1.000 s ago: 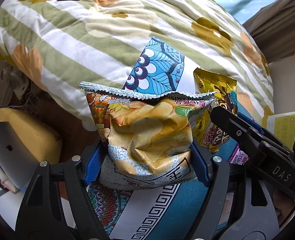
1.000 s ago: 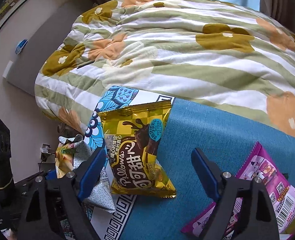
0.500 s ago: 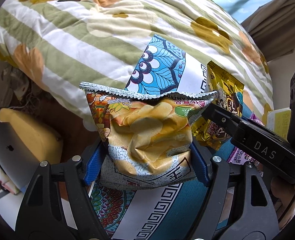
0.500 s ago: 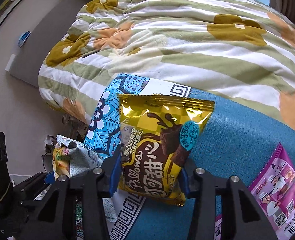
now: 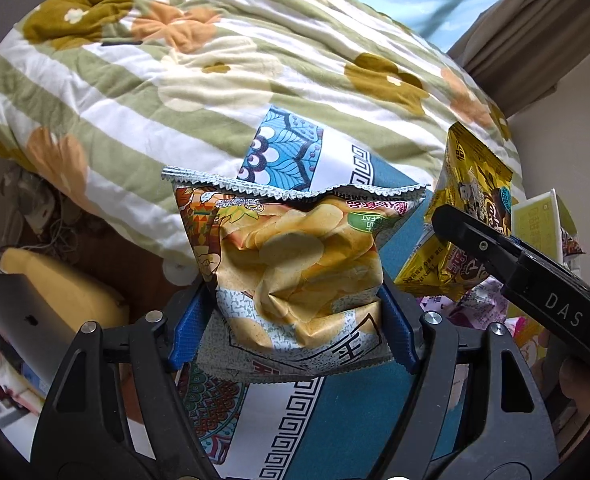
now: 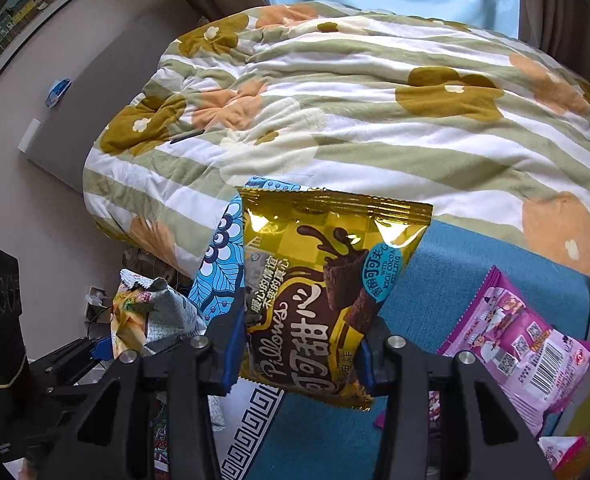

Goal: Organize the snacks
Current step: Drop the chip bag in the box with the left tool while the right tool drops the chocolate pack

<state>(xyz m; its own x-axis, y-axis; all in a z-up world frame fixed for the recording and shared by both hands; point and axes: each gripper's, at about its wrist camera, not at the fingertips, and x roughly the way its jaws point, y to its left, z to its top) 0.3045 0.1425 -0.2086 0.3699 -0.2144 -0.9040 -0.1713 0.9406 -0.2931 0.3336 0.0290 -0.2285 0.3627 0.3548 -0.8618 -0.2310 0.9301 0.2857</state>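
Two snack packets hang in the air above a bed as a person sorts snacks with a gripper in each hand. The left gripper has its blue fingers clamped on the lower part of a crinkled silver-and-yellow potato chip bag, which stands upright between them with its serrated top edge to the far side. The right gripper has just closed its fingers on a glossy gold-and-brown chocolate pillow snack packet, gripped at both side edges near its bottom and clear of the blue patterned cloth below. A purple-and-pink foil snack packet lies flat on that cloth to the right, not yet picked up. Beyond, a green-striped floral quilt covers the far part of the bed.

Judged from here, both packets are mid-carry. Doing it well means keeping each grip firm but not crushing, since the chip bag is air-filled and fragile, and keeping the two grippers apart so that the packets do not snag. Each should be lowered flat before its fingers part.
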